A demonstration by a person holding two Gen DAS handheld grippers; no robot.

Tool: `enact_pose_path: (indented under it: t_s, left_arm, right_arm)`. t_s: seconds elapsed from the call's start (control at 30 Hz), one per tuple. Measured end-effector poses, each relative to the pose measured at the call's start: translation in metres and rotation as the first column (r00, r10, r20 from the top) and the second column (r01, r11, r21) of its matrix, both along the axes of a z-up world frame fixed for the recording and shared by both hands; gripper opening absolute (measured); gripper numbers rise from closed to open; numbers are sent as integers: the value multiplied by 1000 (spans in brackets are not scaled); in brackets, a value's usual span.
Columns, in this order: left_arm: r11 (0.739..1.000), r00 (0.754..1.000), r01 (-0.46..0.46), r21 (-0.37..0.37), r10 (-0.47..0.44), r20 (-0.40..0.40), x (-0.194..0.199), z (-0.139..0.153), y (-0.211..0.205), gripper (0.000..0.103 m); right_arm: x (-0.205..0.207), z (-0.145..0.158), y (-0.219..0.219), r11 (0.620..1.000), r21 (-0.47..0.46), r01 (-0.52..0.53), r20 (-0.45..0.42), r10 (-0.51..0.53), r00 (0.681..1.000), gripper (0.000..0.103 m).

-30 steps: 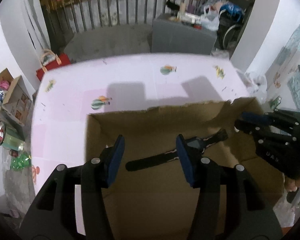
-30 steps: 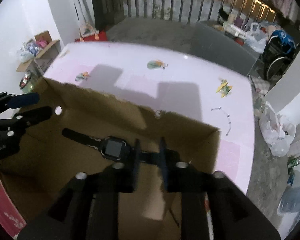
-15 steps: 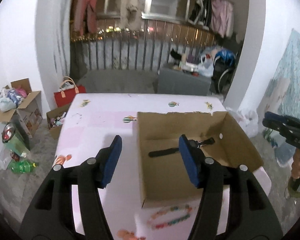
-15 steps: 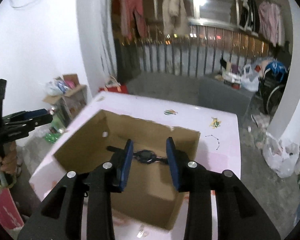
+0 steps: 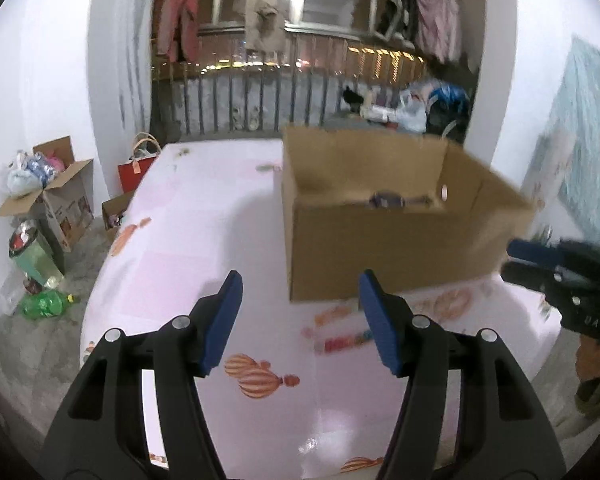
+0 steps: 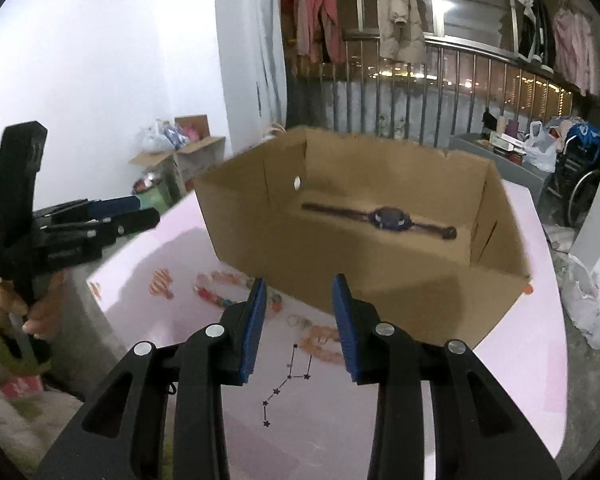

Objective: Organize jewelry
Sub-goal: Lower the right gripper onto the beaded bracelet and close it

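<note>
Left tongs (image 5: 300, 320) stand wide and empty above the pink bench (image 5: 188, 248), w/ the cardboard box (image 5: 380, 256) ahead; the watch (image 5: 392, 201) lies inside it, blurred. A bead bracelet (image 5: 348, 339) lies just before the box. Right view: right tongs (image 6: 298, 326) open narrower, empty, over a star necklace (image 6: 288, 384) and bead bracelet (image 6: 216, 296). Risk, probably: the thin chain slips between the pads, or tangles w/ the beads.

Dim indoor light, motion blur, heavy fisheye warping at edges.
</note>
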State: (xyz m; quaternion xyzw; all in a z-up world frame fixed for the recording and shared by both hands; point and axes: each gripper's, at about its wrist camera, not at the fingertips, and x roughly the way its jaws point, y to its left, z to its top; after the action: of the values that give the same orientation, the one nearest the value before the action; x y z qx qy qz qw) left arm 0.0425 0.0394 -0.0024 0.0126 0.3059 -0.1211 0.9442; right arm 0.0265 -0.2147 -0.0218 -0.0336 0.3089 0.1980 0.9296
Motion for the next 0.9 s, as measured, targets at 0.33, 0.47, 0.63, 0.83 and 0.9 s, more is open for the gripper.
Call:
enact_pose_path:
  t_s: [0.33, 0.47, 0.63, 0.83, 0.9]
  left_arm:
    - [992, 992, 105, 64, -100, -78, 25, -44, -20, 41]
    - [991, 987, 110, 78, -99, -125, 39, -54, -16, 29]
    - [991, 979, 115, 68, -101, -175, 50, -66, -10, 24]
    - [992, 972, 119, 45, -108, -207, 55, -73, -8, 23]
    - [991, 973, 121, 49, -109, -205, 55, -74, -9, 22]
  right_arm:
    - [32, -43, 21, 999, 41, 6, -129, -1, 992, 22]
    - [42, -49, 25, 999, 49, 14, -160, -6, 987, 18]
    - [50, -58, 30, 999, 42, 18, -200, -10, 980, 14]
    - [60, -63, 34, 999, 24, 28, -222, -22, 975, 12]
    - [62, -64, 35, 999, 22, 30, -231, -24, 973, 12]
